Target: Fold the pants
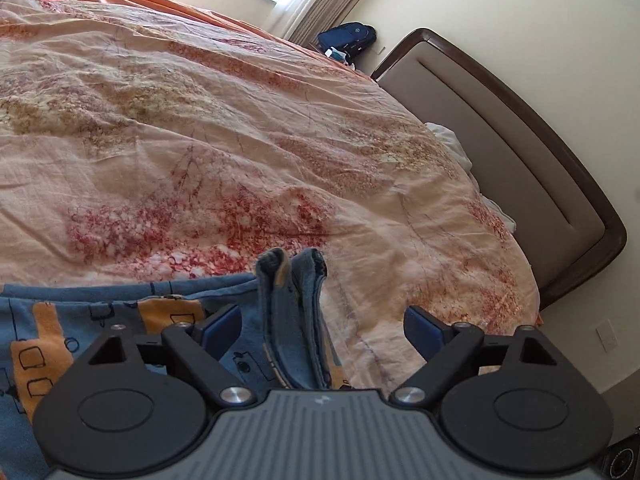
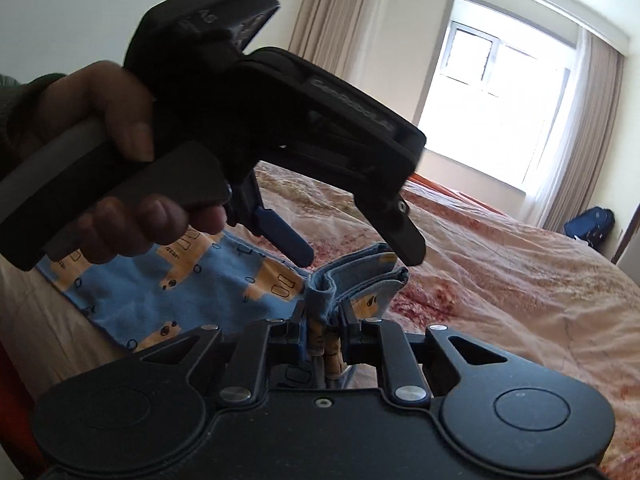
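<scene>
A: Pants (image 2: pixel 172 280) — where are they, and who has them?

B: On the bed (image 1: pixel 200 120), near its edge. Most of the blue printed cloth lies flat on the quilt; one bunched end is lifted off it. The right gripper (image 2: pixel 322 330) has its jaws closed on that bunch, several layers pinched together, so the edges stay stacked and come up as one.

A: And the left gripper (image 1: pixel 320 320)?

B: Its jaws stand wide apart, one on each side of the raised folds, with clear gaps — the pads press on nothing. In the right wrist view it hangs just above the same bunch, held by a hand (image 2: pixel 116 152) on the handle and trigger.

A: Why hover there with nothing held?

B: My guess: it is placed to take a hold beside the right one, or has let go so that the right alone carries the end. Which, I cannot tell.

A: How far along is the fold?

B: Early or midway, I judge — the flat part is not yet covered by the lifted end.
</scene>
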`<state>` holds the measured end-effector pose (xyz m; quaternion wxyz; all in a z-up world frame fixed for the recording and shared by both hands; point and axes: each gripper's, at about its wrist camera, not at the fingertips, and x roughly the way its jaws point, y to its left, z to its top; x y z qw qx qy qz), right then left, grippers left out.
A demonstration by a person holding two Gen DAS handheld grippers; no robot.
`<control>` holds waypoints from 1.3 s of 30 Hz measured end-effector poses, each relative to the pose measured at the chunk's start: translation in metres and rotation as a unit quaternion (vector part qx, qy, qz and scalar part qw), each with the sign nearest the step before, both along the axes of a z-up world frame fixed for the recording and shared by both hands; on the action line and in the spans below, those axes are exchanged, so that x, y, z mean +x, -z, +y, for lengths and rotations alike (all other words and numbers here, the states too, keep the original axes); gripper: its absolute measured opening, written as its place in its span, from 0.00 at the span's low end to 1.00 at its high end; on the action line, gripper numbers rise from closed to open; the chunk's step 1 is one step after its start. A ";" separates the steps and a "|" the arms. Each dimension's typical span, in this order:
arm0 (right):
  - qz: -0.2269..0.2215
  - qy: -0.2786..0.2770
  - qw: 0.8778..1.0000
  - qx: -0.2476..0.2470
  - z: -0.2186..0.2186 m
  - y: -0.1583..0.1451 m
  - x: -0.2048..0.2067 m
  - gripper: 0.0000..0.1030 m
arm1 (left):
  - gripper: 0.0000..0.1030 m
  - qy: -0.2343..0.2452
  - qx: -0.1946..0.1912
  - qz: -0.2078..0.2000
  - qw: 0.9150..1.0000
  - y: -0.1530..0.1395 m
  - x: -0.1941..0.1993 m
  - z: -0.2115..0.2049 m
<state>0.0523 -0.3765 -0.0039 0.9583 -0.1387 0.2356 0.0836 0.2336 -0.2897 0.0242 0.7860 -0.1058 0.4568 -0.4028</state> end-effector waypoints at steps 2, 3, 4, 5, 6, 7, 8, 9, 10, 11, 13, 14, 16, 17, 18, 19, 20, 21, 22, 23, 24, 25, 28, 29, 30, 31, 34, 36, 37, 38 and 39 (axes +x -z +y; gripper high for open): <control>0.000 -0.009 1.000 -0.009 0.007 0.001 0.001 0.15 | 0.70 -0.007 0.008 0.009 1.000 0.005 0.001 0.002; 0.000 -0.012 1.000 -0.014 0.010 0.000 0.001 0.15 | 0.66 -0.012 0.010 0.014 1.000 0.009 0.002 0.003; -0.001 -0.012 1.000 -0.016 0.011 0.000 0.001 0.15 | 0.58 -0.017 0.011 0.018 1.000 0.012 0.003 0.004; -0.001 -0.013 1.000 -0.014 0.012 -0.001 0.001 0.15 | 0.49 -0.024 0.010 0.021 0.999 0.015 0.003 0.005; 0.000 -0.013 1.000 -0.013 0.011 -0.001 0.001 0.15 | 0.45 -0.029 0.008 0.023 0.999 0.017 0.003 0.006; 0.002 -0.011 1.000 -0.013 0.013 -0.001 0.002 0.15 | 0.34 -0.035 0.007 0.024 0.999 0.020 0.003 0.007; 0.004 -0.010 1.000 -0.014 0.012 -0.001 0.002 0.15 | 0.27 -0.039 0.005 0.025 0.999 0.021 0.003 0.008; 0.006 -0.008 1.000 -0.014 0.012 0.000 0.002 0.15 | 0.23 -0.041 0.000 0.028 0.999 0.022 0.003 0.009; 0.008 -0.007 1.000 -0.014 0.012 0.000 0.002 0.15 | 0.17 -0.043 -0.004 0.030 0.999 0.022 0.002 0.010; 0.010 -0.006 1.000 -0.014 0.012 0.001 0.002 0.15 | 0.14 -0.045 -0.006 0.029 0.999 0.021 0.001 0.011; 0.011 -0.003 1.000 -0.014 0.013 0.001 0.000 0.15 | 0.11 -0.051 -0.010 0.023 0.998 0.018 -0.004 0.014; 0.011 -0.002 1.000 -0.014 0.014 0.000 -0.001 0.15 | 0.10 -0.054 -0.014 0.021 0.998 0.016 -0.007 0.016; 0.010 -0.002 1.000 -0.012 0.017 -0.002 -0.003 0.15 | 0.10 -0.058 -0.018 0.018 0.998 0.011 -0.011 0.023; 0.010 -0.003 1.000 -0.012 0.019 -0.004 -0.005 0.15 | 0.10 -0.061 -0.019 0.011 0.998 0.006 -0.015 0.028; 0.008 -0.005 1.000 -0.013 0.022 -0.006 -0.007 0.15 | 0.10 -0.064 -0.020 0.006 0.998 0.002 -0.018 0.035; 0.004 -0.008 1.000 -0.014 0.026 -0.009 -0.009 0.15 | 0.10 -0.068 -0.022 0.002 0.997 -0.003 -0.020 0.041; 0.000 -0.011 1.000 -0.013 0.030 -0.014 -0.011 0.15 | 0.10 -0.074 -0.026 -0.002 0.997 -0.007 -0.022 0.049; -0.003 -0.013 1.000 -0.013 0.034 -0.017 -0.012 0.15 | 0.09 -0.079 -0.030 -0.005 0.996 -0.011 -0.024 0.058; -0.006 -0.016 1.000 -0.014 0.040 -0.023 -0.012 0.15 | 0.09 -0.084 -0.033 -0.008 0.996 -0.014 -0.026 0.067; -0.008 -0.021 1.000 -0.015 0.047 -0.027 -0.013 0.15 | 0.09 -0.089 -0.035 -0.010 0.995 -0.017 -0.027 0.076; -0.009 -0.026 1.000 -0.015 0.053 -0.031 -0.013 0.15 | 0.09 -0.094 -0.039 -0.012 0.995 -0.019 -0.028 0.088; -0.011 -0.032 0.999 -0.016 0.061 -0.035 -0.013 0.15 | 0.09 -0.100 -0.041 -0.014 0.994 -0.021 -0.029 0.099; -0.011 -0.050 0.999 -0.008 0.087 -0.043 -0.011 0.15 | 0.09 -0.121 -0.047 -0.008 0.991 -0.021 -0.029 0.135; -0.009 -0.057 0.998 -0.004 0.096 -0.044 -0.009 0.15 | 0.09 -0.128 -0.049 -0.004 0.991 -0.020 -0.029 0.147; -0.006 -0.062 0.998 -0.001 0.104 -0.044 -0.007 0.15 | 0.09 -0.137 -0.051 0.001 0.989 -0.017 -0.028 0.160; -0.003 -0.069 0.998 0.001 0.116 -0.043 -0.005 0.15 | 0.09 -0.146 -0.054 0.008 0.988 -0.013 -0.026 0.173; 0.012 -0.082 0.996 0.010 0.143 -0.034 0.003 0.15 | 0.09 -0.163 -0.058 0.020 0.985 0.002 -0.024 0.201; 0.024 -0.085 0.996 0.018 0.156 -0.024 0.008 0.15 | 0.09 -0.167 -0.056 0.029 0.984 0.016 -0.021 0.214; 0.031 -0.085 0.996 0.023 0.161 -0.018 0.010 0.15 | 0.09 -0.167 -0.054 0.030 0.984 0.022 -0.020 0.218; 0.040 -0.083 0.995 0.029 0.166 -0.011 0.012 0.15 | 0.09 -0.167 -0.052 0.032 0.984 0.029 -0.018 0.222; 0.046 -0.080 0.995 0.033 0.169 -0.005 0.014 0.15 | 0.09 -0.165 -0.051 0.033 0.984 0.035 -0.016 0.224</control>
